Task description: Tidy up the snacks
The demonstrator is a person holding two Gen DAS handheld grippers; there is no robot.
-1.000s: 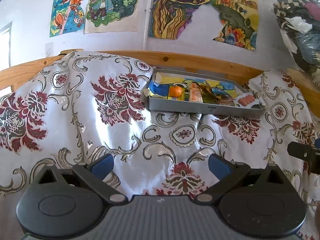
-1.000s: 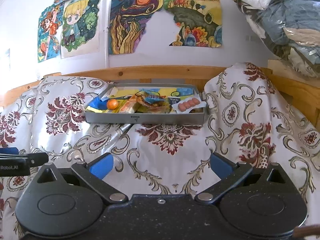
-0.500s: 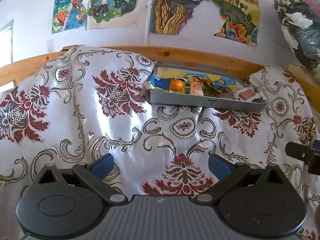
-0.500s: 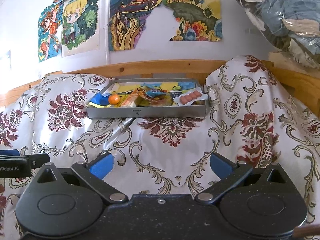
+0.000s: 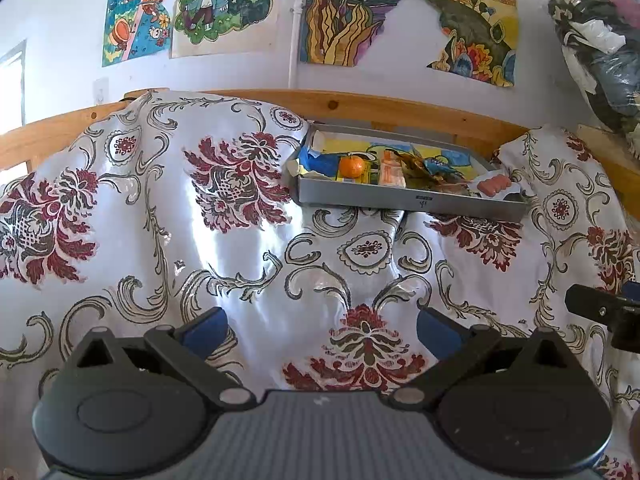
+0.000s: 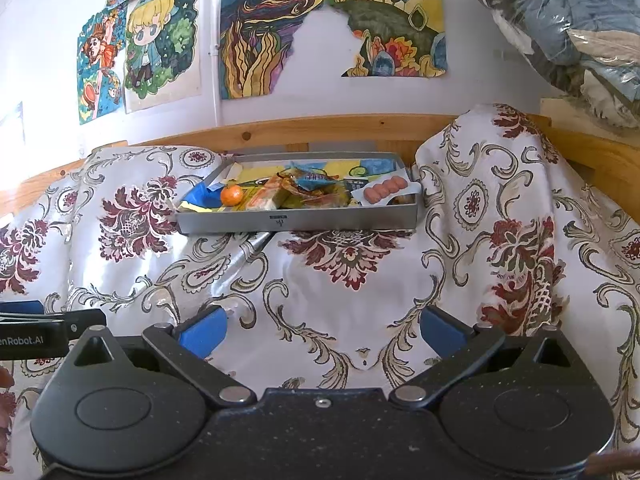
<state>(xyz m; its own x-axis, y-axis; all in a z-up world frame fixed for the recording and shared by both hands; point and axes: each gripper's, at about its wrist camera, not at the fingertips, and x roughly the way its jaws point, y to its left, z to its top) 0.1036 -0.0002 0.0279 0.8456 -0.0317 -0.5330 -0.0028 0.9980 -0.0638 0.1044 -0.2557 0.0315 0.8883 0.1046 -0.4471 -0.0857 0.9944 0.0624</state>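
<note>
The gray tray of snacks sits far on the patterned cloth, appearing smaller than before. Both left tongs and right tongs have retreated near, spread and empty; organizing appears complete.

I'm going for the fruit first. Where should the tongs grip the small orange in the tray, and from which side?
Grip the orange across its round middle, coming from above: the tray's front wall blocks a low approach, and packets crowd its right side. Both tongs are open and far back.
</note>
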